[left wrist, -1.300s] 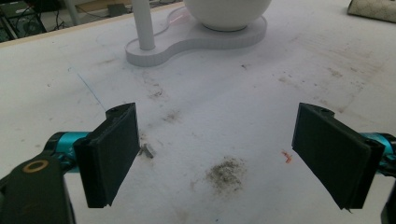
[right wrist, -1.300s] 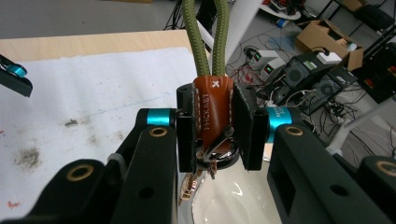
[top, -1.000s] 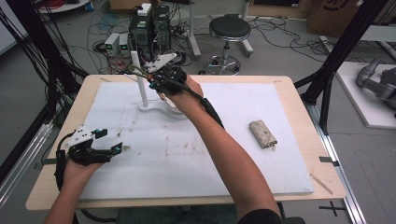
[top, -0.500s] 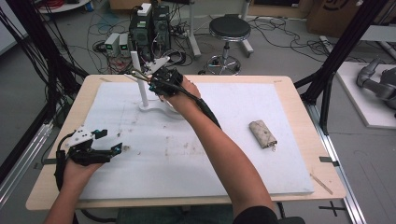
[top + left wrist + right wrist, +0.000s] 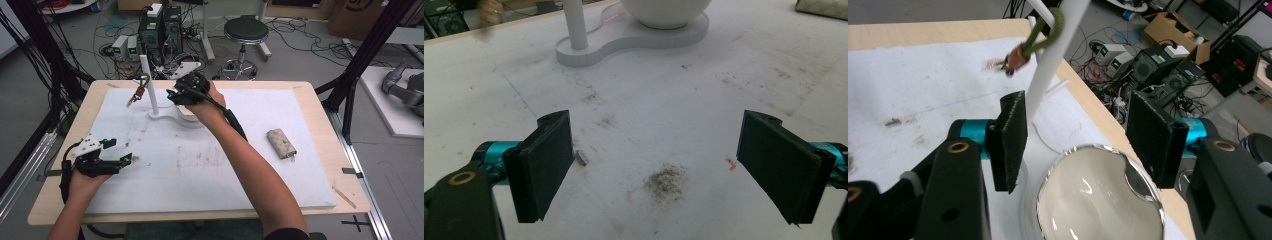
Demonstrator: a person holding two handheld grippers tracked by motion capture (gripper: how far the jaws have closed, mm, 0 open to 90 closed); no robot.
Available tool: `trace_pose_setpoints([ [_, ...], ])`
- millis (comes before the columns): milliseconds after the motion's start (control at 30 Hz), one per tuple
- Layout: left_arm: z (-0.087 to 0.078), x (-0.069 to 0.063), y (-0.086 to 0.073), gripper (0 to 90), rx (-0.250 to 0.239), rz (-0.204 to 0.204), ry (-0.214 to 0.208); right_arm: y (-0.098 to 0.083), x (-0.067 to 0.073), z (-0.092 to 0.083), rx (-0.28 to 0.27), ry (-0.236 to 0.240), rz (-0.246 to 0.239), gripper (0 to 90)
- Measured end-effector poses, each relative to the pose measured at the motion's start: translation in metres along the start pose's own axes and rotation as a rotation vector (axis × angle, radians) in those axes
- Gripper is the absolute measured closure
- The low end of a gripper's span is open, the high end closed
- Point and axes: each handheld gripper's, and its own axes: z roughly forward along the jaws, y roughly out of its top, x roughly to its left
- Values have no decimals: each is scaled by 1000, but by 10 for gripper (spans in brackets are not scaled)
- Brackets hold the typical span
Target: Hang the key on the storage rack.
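Keyring (image 5: 138, 90) now hangs free on post (image 5: 149, 85) | right hand-held gripper (image 5: 172, 93) released, apart | left hand-held gripper (image 5: 120, 151) apart

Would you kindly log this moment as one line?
left gripper: open, idle over mat | right gripper: open above white bowl | keyring: hanging on stand post | pouch: on mat, right

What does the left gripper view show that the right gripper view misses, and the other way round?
Left gripper view alone: a dirt smudge on the white mat between the open jaws of the left hand-held gripper. Right gripper view alone: a green loop with keys hanging off the post, the bowl's inside, and computers on the floor. Both: the white post and bowl.
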Motion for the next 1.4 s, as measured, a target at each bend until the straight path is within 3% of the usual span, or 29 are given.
trace_pose_setpoints([
  [200,3,-2,1,150,2,2,-11,-20,-11,-25,13,-6,48,361],
  [300,4,-3,2,150,-1,5,-12,-35,-16,-41,-14,-9,73,362],
  [500,6,-3,3,150,-2,4,-22,-83,-24,-76,-33,-29,131,348],
  [600,7,-4,3,150,-1,8,-24,-107,-28,-94,-50,-35,194,340],
  [767,7,-5,4,150,-2,8,-23,-142,-34,-120,-63,-63,251,333],
  [967,8,-4,5,150,-3,9,-23,-174,-32,-142,-60,-81,289,321],
  [1167,9,-3,5,150,-12,10,-25,-193,-28,-154,-60,-107,287,311],
  [1400,8,-4,6,150,-22,11,-28,-230,-24,-167,-41,-110,348,272],
])
